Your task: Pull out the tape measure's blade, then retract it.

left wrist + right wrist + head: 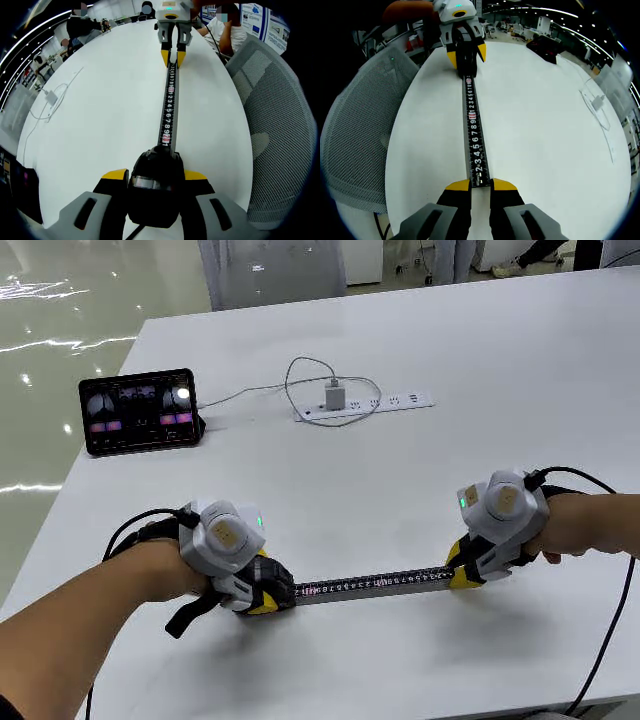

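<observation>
The black tape measure case [270, 587] sits on the white table near its front edge, and my left gripper [262, 590] is shut on it. In the left gripper view the case [154, 186] fills the space between the yellow-tipped jaws. The black blade [375, 584] with white numbers lies pulled out flat to the right. My right gripper [462, 573] is shut on the blade's end. In the right gripper view the blade [474, 145] runs from my right gripper [480, 185] to the left gripper [465, 54]. The right gripper [173, 56] shows far off in the left gripper view.
A black tablet [139, 411] stands at the back left of the table [480, 370]. A white power strip [365, 406] with a charger [334, 395] and looped cable lies at the back middle. A grey mesh chair [280, 125] stands beside the table. People sit at the far end.
</observation>
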`<state>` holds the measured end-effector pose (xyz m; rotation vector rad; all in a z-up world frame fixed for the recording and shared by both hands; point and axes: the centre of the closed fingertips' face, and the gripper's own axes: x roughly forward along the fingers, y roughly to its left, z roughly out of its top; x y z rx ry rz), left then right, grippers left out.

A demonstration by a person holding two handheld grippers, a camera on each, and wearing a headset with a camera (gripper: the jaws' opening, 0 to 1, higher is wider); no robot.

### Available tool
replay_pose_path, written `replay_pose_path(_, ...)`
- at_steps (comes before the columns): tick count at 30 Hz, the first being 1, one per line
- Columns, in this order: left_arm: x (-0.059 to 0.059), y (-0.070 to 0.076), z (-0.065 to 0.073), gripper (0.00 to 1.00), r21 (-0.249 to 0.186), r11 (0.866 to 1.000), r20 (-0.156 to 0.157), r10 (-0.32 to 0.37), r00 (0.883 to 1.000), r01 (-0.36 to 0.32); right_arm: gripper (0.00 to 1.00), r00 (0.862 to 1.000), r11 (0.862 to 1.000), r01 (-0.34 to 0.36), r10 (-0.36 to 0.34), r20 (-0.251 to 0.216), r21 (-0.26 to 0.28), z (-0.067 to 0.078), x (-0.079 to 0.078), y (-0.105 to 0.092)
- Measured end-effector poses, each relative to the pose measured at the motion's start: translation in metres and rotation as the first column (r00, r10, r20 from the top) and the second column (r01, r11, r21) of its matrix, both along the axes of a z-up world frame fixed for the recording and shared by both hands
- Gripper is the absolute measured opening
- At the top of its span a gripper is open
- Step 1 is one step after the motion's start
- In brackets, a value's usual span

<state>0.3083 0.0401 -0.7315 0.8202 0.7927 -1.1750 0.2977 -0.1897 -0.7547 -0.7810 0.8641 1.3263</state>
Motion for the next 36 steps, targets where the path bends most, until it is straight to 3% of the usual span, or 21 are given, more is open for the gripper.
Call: replay_pose_path(36, 0.001, 0.000, 0.000, 0.35, -0.007, 1.000, 0.002, 0.005, 1.000, -0.005, 0.10, 1.000, 1.000, 0.015, -0.015, -0.004, -0.018, 0.001, -0.001, -0.017)
